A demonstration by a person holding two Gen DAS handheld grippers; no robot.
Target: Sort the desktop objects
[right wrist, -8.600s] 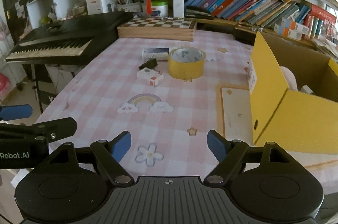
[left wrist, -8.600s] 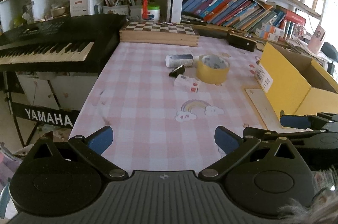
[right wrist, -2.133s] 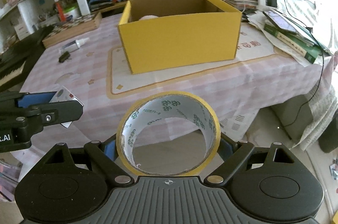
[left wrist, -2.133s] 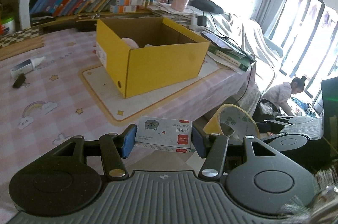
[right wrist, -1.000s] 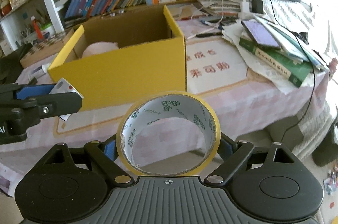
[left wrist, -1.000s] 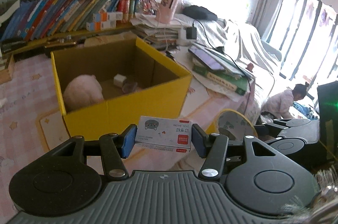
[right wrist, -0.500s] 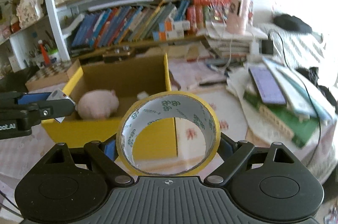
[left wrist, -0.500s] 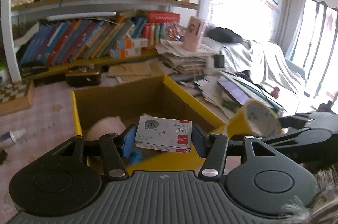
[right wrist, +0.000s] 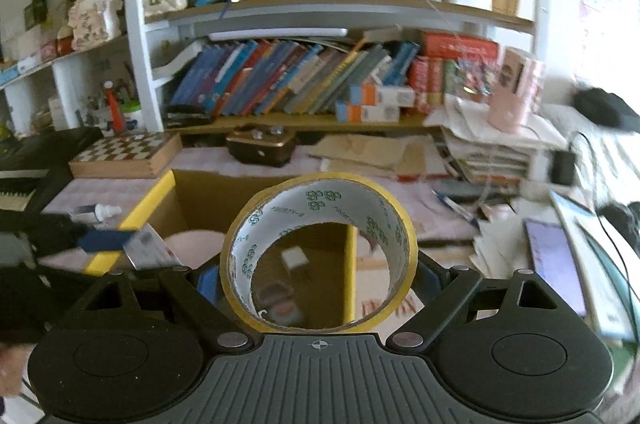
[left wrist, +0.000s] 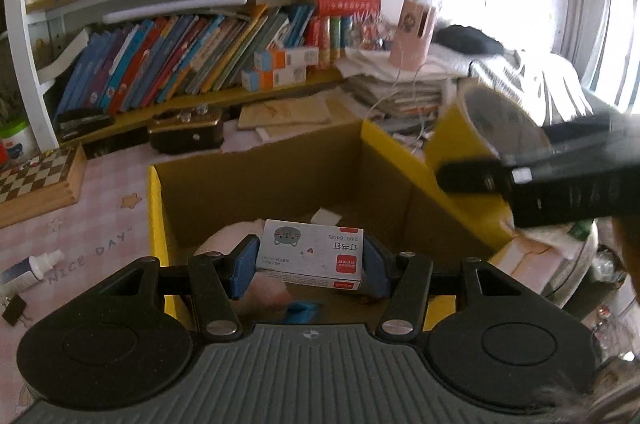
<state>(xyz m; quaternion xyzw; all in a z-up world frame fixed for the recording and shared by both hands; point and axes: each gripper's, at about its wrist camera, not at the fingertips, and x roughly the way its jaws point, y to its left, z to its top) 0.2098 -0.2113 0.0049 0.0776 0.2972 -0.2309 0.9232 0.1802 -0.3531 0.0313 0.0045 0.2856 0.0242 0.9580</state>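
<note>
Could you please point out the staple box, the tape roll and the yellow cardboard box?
staple box (left wrist: 310,252): left wrist view, printed top face.
tape roll (right wrist: 320,200): right wrist view, inner liner.
yellow cardboard box (left wrist: 155,208): left wrist view, left rim.

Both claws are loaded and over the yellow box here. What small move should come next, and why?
Probably open the left claw to drop the staple box. It is clamped between the pads, above the open yellow box, with the pink soft item and small pieces below. The right claw grips the tape roll over the same box and could release next.

The staple box (left wrist: 310,254) hides most of the pink lump (left wrist: 224,248) in the yellow box (left wrist: 158,208).
</note>
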